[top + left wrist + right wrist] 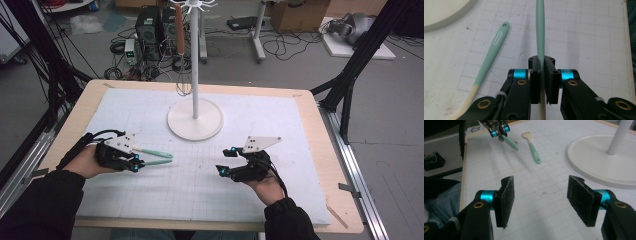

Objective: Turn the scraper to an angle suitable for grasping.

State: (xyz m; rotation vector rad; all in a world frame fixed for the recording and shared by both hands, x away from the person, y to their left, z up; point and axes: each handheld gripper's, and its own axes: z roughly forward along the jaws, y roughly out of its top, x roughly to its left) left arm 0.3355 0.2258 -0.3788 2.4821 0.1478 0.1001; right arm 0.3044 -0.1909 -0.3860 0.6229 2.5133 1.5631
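My left gripper [136, 164] [543, 62] is shut on the handle of a mint-green utensil [159, 162] [540, 35], which points toward the middle of the mat just above the white gridded mat [280, 125]. Its working end is hidden behind the jaws. A second mint-green brush with a cream head [152, 152] [490, 53] [532, 146] lies flat on the mat just beside it. My right gripper [225, 160] [540, 192] hovers open over the mat's front right, with nothing between its pads. The right gripper view also shows the left gripper [499, 131] far off, holding the utensil [510, 143].
A white stand with a round base [195, 120] [604, 157] and a tall pole rises at the back middle of the mat. A wooden-handled whisk [180, 35] hangs from its top hooks. The wooden table edge [345, 200] frames the mat.
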